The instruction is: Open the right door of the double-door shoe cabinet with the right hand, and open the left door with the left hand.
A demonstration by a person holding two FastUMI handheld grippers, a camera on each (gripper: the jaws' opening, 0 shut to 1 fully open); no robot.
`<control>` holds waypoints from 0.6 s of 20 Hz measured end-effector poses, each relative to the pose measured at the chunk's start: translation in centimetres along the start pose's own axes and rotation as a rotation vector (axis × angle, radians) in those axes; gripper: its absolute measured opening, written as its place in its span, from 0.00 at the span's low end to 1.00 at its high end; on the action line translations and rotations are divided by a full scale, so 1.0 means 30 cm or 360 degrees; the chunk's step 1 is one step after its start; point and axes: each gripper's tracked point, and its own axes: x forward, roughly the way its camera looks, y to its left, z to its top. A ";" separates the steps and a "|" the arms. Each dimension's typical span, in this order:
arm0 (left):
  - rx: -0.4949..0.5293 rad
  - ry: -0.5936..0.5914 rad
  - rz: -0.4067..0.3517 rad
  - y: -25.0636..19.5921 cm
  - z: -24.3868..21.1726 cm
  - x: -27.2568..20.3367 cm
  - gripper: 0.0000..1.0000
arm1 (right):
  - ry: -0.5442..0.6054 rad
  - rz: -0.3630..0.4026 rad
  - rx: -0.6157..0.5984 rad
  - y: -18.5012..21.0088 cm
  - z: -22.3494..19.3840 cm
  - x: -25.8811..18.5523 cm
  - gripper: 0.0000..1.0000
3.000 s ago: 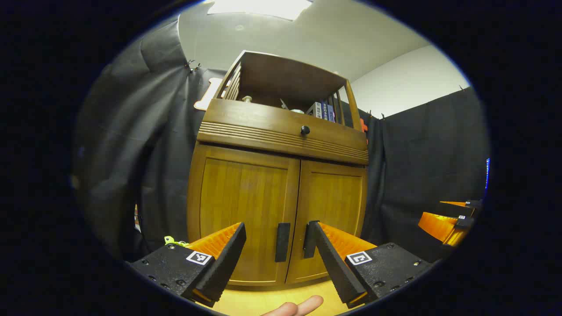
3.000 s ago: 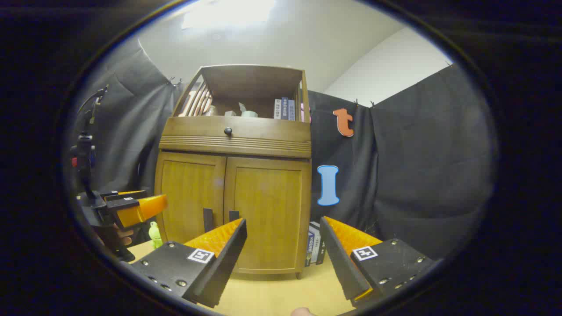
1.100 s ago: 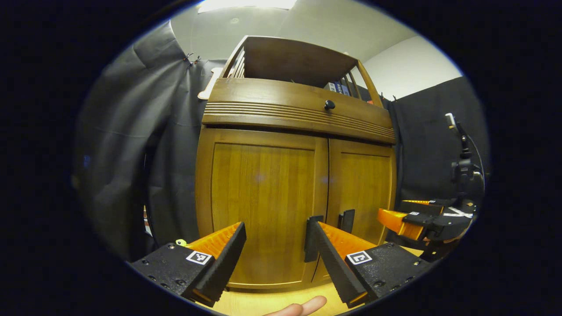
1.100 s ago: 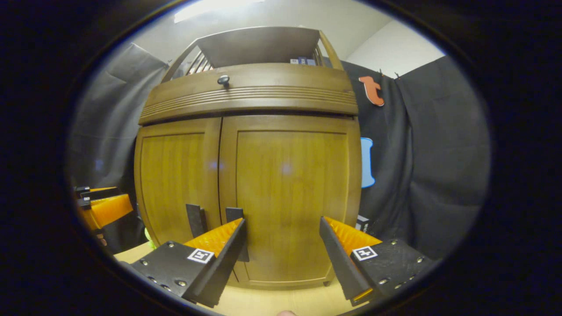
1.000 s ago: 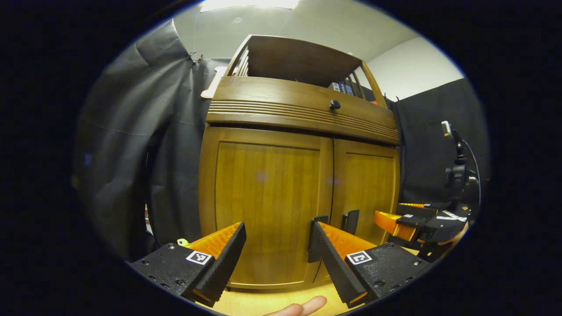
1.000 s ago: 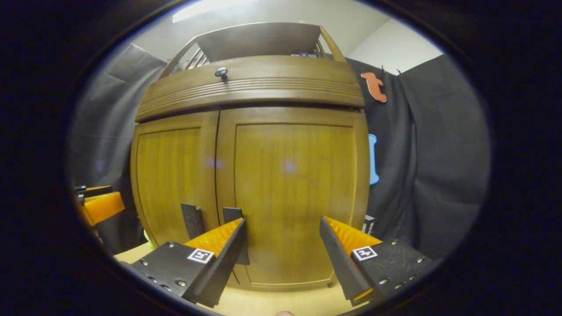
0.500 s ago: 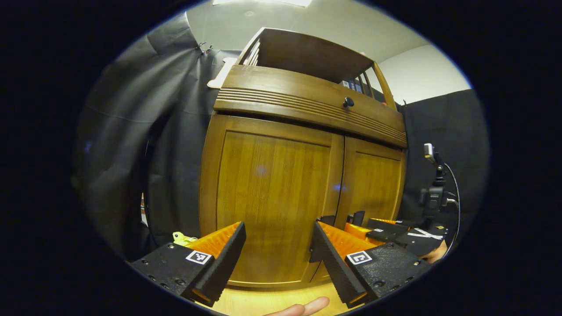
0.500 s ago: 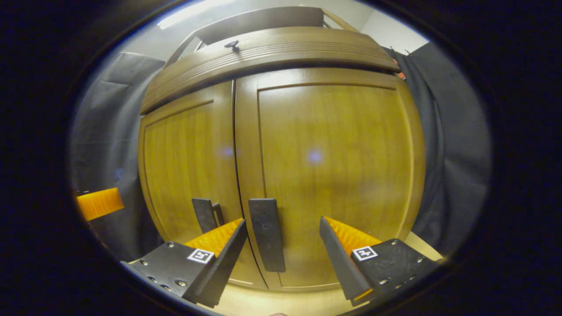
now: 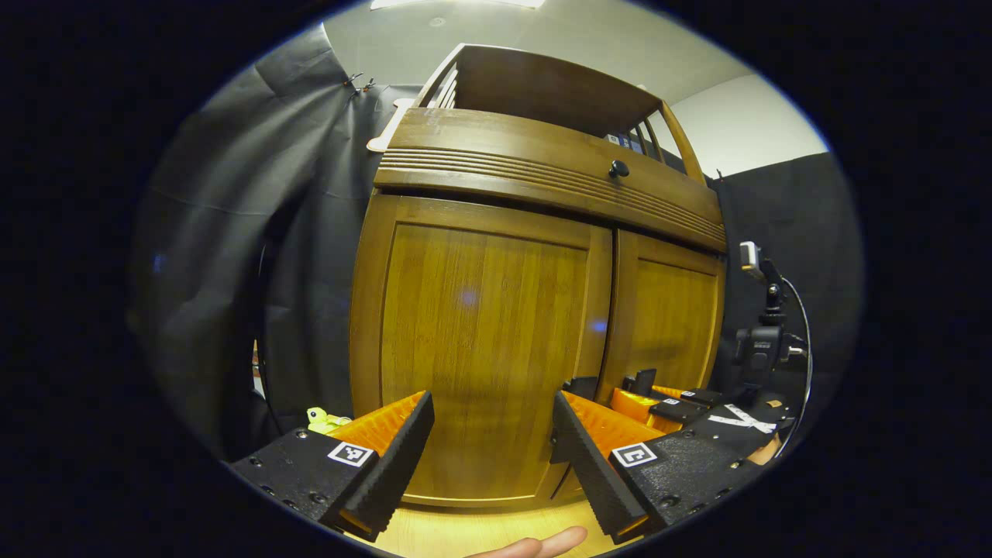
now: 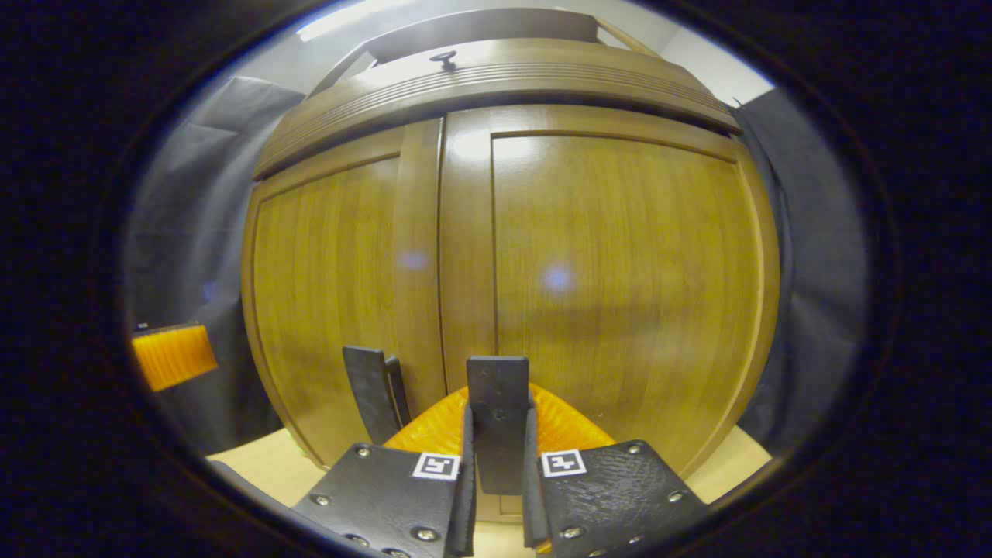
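Cabinet (image 9: 496, 310) of brown wood stands upright on the pale floor (image 9: 480, 531), taller than wide, its front facing both cameras and both doors flush and shut. In the right gripper view the left door (image 10: 333, 294) and the right door (image 10: 620, 287) meet at a vertical seam, with a ribbed drawer band above them carrying a small dark knob (image 10: 445, 56). An open shelf sits on top; what stands in it is too small to make out in the left gripper view.

Each door bears a dark flat handle with its long axis vertical, set low and close to the seam. The right handle (image 10: 497, 422) sits between the fingers of the right gripper (image 10: 497, 473), which have closed in and press on it from both sides; its lower end is hidden behind them. The left handle (image 10: 373, 403) stands just beside, untouched.

In the left gripper view the left gripper (image 9: 488, 457) has its fingers spread wide, low in front of the left door, and its right finger (image 9: 589, 457) covers most of the left handle. The right gripper appears there farther off at the right handle. A fingertip (image 9: 554, 542) shows at the bottom edge, and a small yellow-green object (image 9: 322, 419), unclear, lies left of the cabinet's base.
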 end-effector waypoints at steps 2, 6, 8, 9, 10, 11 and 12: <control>0.0006 -0.0004 0.0001 0.004 0.000 -0.001 0.92 | -0.0010 0.0043 -0.0022 0.003 0.010 -0.021 0.28; 0.0009 -0.0022 0.0023 0.016 0.008 -0.003 0.96 | -0.0013 0.0140 0.0041 -0.006 0.011 -0.099 0.24; 0.0014 -0.0015 0.0028 0.013 0.004 -0.002 0.92 | -0.0006 0.0157 0.0027 -0.014 0.033 -0.113 0.24; 0.0020 -0.0012 0.0023 0.007 0.003 0.000 0.92 | 0.0002 0.0164 0.0021 -0.016 0.046 -0.119 0.24; 0.0029 -0.0011 0.0015 -0.002 0.000 0.000 0.96 | 0.0010 0.0177 0.0004 -0.015 0.057 -0.135 0.24; 0.0040 -0.0007 0.0010 -0.008 -0.004 -0.001 0.93 | 0.0017 0.0192 -0.0012 -0.021 0.063 -0.151 0.24; 0.0046 -0.0006 0.0009 -0.010 -0.007 0.001 0.93 | 0.0022 0.0204 -0.0012 -0.029 0.071 -0.172 0.28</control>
